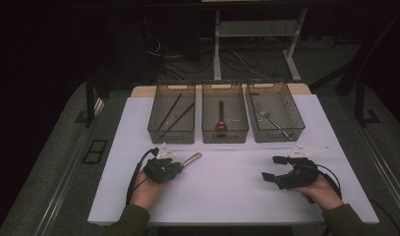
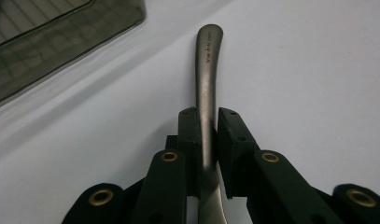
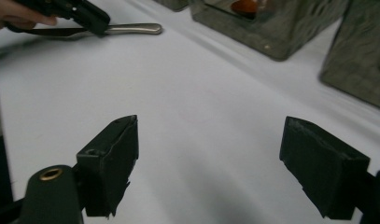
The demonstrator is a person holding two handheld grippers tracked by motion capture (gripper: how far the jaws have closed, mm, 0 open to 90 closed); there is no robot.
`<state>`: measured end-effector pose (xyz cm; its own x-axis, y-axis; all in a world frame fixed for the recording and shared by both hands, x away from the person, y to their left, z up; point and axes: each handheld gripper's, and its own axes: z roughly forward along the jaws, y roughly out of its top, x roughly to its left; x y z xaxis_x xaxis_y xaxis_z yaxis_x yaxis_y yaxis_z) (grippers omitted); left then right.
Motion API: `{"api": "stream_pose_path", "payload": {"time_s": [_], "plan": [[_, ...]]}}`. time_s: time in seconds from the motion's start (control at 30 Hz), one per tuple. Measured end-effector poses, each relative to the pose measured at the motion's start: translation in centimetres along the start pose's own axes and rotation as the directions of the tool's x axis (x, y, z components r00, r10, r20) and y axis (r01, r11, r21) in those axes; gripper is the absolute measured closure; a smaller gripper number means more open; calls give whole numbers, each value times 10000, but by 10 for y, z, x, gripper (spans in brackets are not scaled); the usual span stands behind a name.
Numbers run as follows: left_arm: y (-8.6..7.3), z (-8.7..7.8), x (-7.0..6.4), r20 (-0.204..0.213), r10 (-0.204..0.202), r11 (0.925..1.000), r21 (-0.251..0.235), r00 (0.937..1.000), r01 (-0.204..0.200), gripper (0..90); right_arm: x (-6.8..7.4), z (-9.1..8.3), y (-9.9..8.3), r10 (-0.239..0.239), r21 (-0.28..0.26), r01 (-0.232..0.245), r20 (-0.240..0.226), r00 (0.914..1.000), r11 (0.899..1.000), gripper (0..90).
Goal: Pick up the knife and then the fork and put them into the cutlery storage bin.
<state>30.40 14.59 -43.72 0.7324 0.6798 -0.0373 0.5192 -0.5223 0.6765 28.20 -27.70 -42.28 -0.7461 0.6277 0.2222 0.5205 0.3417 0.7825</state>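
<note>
Gripping metal knife (image 1: 190, 159) in left gripper (image 1: 174, 167), high view: handle pointing forward-right toward three bins (image 1: 225, 133); right gripper (image 1: 273, 168) hanging wide, well apart.
Left gripper view: jaws clamping handle (image 2: 207, 84), long axis running straight ahead, white table (image 2: 309, 93) below.
Right gripper view: jaws spread, holding nothing; knife lying far-left, nearer left hand (image 3: 15, 14).

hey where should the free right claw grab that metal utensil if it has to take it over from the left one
Probably the bare handle end of the metal utensil, which sticks out past the left claw toward the bins. It is slim and flat, so the open right claw should come in from the far end, jaws on either side of its narrow width.
</note>
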Motion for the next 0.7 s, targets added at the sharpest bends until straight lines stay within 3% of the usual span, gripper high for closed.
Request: {"api": "stream_pose_path", "payload": {"time_s": [0.2,0.37,0.5,0.7], "plan": [[6,-5,-6,643,404,9990,-218,9971,-391,793,4,1,5,-471,156,479,-467,9978,9987,162],[16,-9,-18,1214,1067,9932,-599,9869,-1000,793,11,0,17,-1180,371,1219,-954,9884,9918,162],[24,-9,-29,1686,1654,9852,-730,9717,-1550,793,17,7,26,-1877,701,1980,-1316,9734,9777,164],[35,-2,-49,2470,2583,9658,-865,9340,-2443,793,26,17,44,-2667,962,2912,-2086,9409,9518,227]]}}
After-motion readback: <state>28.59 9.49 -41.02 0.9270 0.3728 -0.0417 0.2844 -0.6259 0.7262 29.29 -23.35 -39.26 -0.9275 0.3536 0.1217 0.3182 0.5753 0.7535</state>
